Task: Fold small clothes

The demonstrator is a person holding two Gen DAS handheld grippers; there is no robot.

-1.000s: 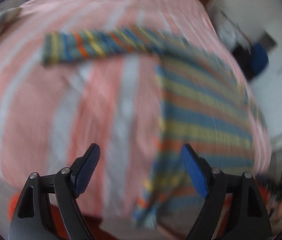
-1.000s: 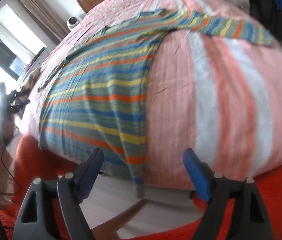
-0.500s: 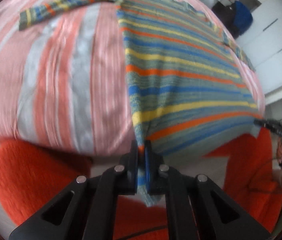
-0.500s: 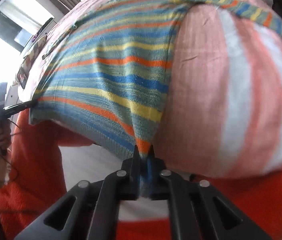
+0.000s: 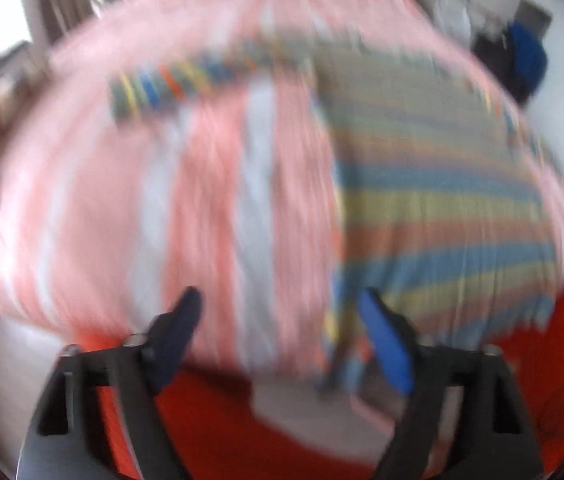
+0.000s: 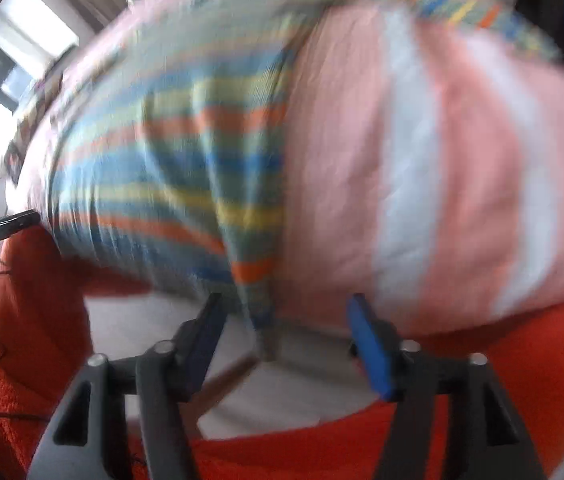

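A striped sweater [image 5: 441, 208] in blue, yellow, orange and grey lies flat on a bed with a pink and white striped cover [image 5: 202, 200]. One sleeve [image 5: 170, 84] stretches out to the left. My left gripper [image 5: 282, 312] is open and empty, just short of the sweater's lower left hem corner [image 5: 337, 344], which hangs over the bed edge. In the right wrist view the sweater [image 6: 186, 168] fills the left; its lower right hem corner [image 6: 260, 308] hangs between the open jaws of my right gripper [image 6: 285, 316]. Both views are blurred by motion.
An orange rug [image 6: 321, 452] covers the floor at the foot of the bed. Dark bags and a blue object [image 5: 521, 60] stand by the far wall. The other hand-held gripper [image 6: 6, 220] shows at the left of the right wrist view.
Half a second ago both grippers were shut on the sweater's hem corners. Now both are open, have let go and have pulled back from the bed edge.
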